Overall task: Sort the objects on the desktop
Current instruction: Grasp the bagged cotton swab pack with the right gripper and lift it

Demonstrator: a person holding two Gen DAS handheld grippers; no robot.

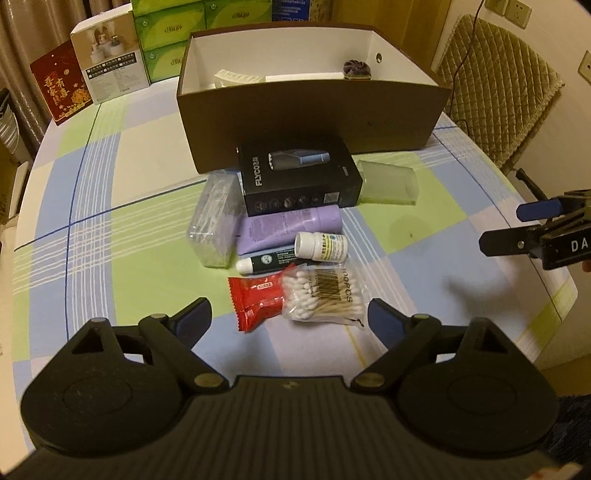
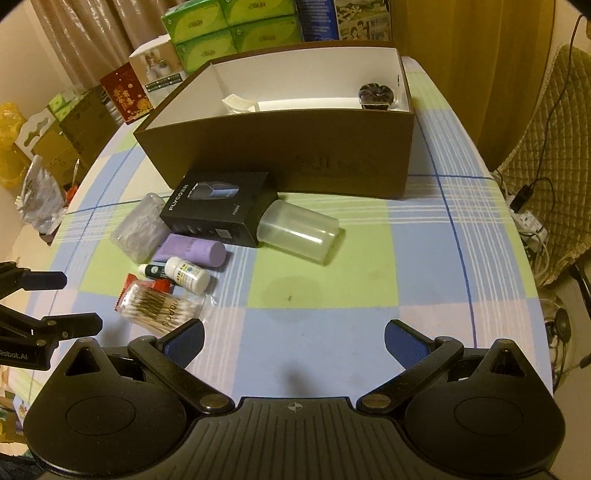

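Note:
A brown open box [image 1: 314, 118] [image 2: 280, 147] stands at the back of the table, with a white item and a dark round item inside. In front of it lie a black shaver box [image 1: 299, 177] [image 2: 218, 206], a frosted cup [image 1: 388, 182] [image 2: 299, 232] on its side, a purple tube [image 1: 288, 229] [image 2: 192, 251], a clear case [image 1: 216, 218], a white pill bottle [image 1: 321, 246] [image 2: 186, 275], a green tube [image 1: 266, 260], a red packet [image 1: 256, 302] and a cotton swab bag [image 1: 325, 295] [image 2: 159, 306]. My left gripper [image 1: 291, 321] is open just before the swabs. My right gripper [image 2: 295, 341] is open over bare cloth.
The table has a checked cloth [image 2: 369, 280]. Green tissue packs [image 1: 170, 33], a white carton and a red box [image 1: 61, 86] stand at the back left. A padded chair [image 1: 495, 92] stands at the right. The table edge [image 2: 517, 258] lies to the right.

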